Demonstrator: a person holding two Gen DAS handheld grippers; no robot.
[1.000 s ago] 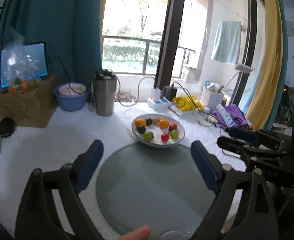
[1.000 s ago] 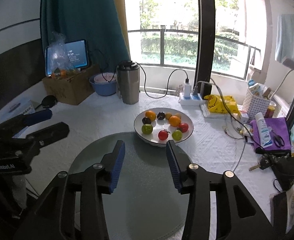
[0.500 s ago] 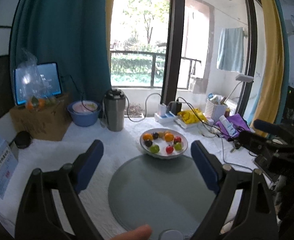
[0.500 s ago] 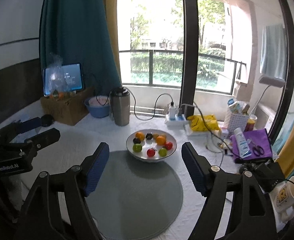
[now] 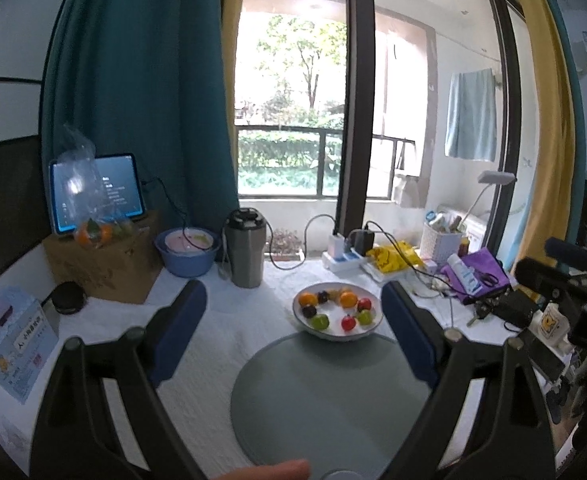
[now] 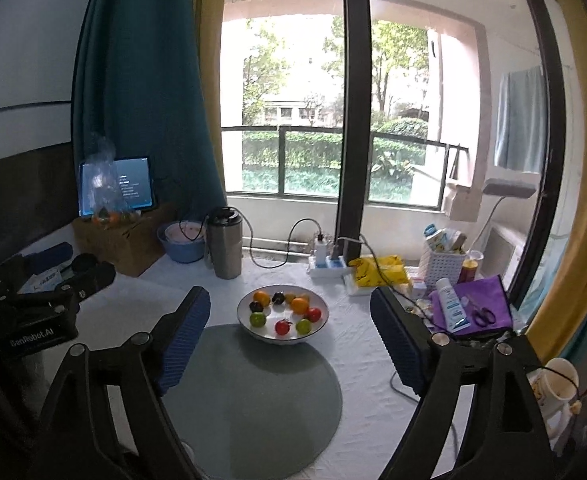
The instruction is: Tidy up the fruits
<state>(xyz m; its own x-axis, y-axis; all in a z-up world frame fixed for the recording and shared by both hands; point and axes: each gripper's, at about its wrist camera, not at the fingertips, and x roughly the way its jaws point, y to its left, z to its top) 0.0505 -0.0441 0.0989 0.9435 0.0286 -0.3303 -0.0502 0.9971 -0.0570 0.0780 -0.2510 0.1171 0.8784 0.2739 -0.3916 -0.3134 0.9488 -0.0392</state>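
Now the fruits [image 6: 283, 312] all lie in the white bowl [image 6: 320, 322] at the middle of both frames: two oranges, dark plums, green and red ones, set roughly in a ring around a bare centre. That could be a finished arrangement or simply how the fruit was served, and one look cannot tell which. The bowl stands at the far edge of the round grey mat [image 6: 253, 392], whose surface is bare, perhaps kept free as a sorting place. Both claws hang high and well back from the bowl, low in each frame: the left gripper [image 5: 293, 336] and right gripper [image 6: 289, 340] are spread wide and hold nothing. A steel flask [image 5: 246, 254] stands behind, upper left of the bowl.
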